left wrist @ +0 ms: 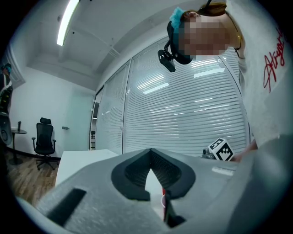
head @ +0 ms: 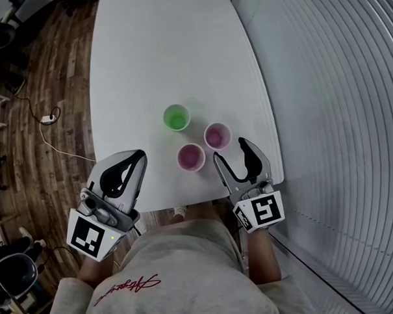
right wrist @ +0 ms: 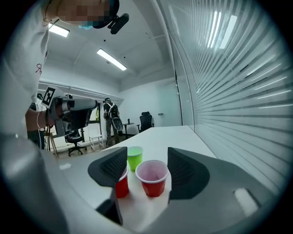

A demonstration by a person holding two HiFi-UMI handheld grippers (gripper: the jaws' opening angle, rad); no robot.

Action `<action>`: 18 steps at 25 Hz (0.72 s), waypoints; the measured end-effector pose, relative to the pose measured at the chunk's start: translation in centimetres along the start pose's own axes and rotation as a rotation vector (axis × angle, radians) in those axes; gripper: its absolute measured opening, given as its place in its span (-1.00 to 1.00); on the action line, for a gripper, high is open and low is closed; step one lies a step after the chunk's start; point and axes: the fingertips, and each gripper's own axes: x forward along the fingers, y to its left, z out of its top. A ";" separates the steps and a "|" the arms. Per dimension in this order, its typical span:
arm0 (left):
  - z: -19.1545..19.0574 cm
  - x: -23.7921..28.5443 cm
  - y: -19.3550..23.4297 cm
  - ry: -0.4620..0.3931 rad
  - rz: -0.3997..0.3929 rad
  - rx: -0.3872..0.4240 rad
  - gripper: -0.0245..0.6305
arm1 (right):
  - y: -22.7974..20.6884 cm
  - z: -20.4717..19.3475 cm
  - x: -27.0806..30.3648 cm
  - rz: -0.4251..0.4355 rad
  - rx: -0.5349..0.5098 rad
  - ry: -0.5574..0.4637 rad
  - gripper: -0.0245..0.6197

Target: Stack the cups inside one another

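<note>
**At the table's near edge: three cups standing apart, none nested**

At the left of the head view, the left gripper (head: 139,157) hangs just off the edge of the white table (head: 155,54). It is clenched, with nothing between its jaws. Its grey shell looks matte, and its pads are dark and ribbed.

Further right, the three cups stand upright in a loose triangle near the table's front edge, close together but not touching. The green cup (head: 177,117) is farthest out. The nearer red cup (head: 191,157) sits in front of it, and the second red cup (head: 217,136) stands to the right.

They look like thin disposable plastic cups, tapered, with rolled rims, glossy walls and pale insides. They are probably very light, easy to tip or slide, and likely to buckle if squeezed hard. The best hold is probably a gentle one across the wall just under the rim, where the lip stiffens it.

The right gripper (head: 230,151) is released and spread wide. Its own view is lined up on the second red cup, with the pads clear of it.
</note>
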 end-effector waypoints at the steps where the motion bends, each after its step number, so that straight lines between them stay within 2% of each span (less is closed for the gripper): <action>1: -0.2 0.0 0.0 -0.001 -0.003 0.005 -0.94 | -0.1 -0.4 0.2 0.000 -0.004 0.007 -0.11; 6: -1.3 1.0 0.2 0.018 0.015 -0.015 -0.94 | -1.0 -2.5 1.2 0.001 -0.023 0.045 -0.08; 12: -1.4 0.5 0.4 0.021 -0.004 -0.001 -0.94 | -0.9 -3.3 2.1 0.011 -0.012 0.082 0.05; 18: -2.2 0.8 0.7 0.042 0.017 -0.025 -0.94 | -1.4 -4.8 2.9 0.003 -0.009 0.108 0.05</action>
